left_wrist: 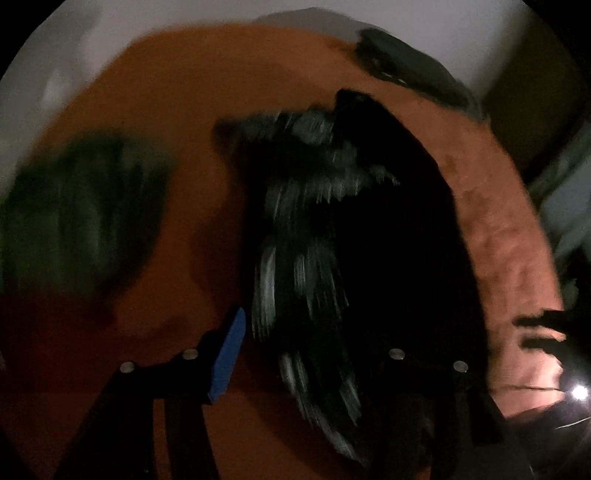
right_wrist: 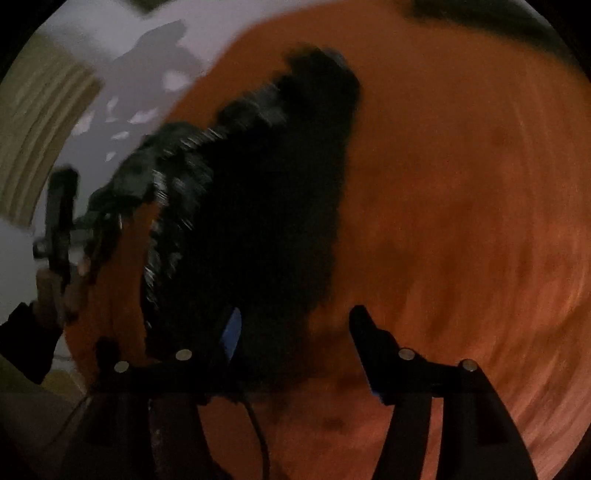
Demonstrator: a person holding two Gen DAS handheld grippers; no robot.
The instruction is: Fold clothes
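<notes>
A black garment with white streaks [left_wrist: 354, 240] lies on the orange table [left_wrist: 177, 110], blurred by motion. My left gripper [left_wrist: 314, 354] is open above it; its blue-padded left finger [left_wrist: 229, 354] shows, its right finger is lost against the dark cloth. In the right wrist view the same garment [right_wrist: 266, 214] runs from the middle to the upper left. My right gripper [right_wrist: 299, 343] is open, its left finger [right_wrist: 231, 332] over the cloth's near edge, its right finger [right_wrist: 369, 339] over bare table [right_wrist: 461, 184]. The left hand and its gripper [right_wrist: 59, 236] show at far left.
A dark green cloth [left_wrist: 81, 206] lies on the table to the left. Another dark cloth [left_wrist: 410, 62] sits at the table's far edge. White floor [left_wrist: 184, 18] lies beyond the table. A ribbed beige surface [right_wrist: 33, 140] is at the left.
</notes>
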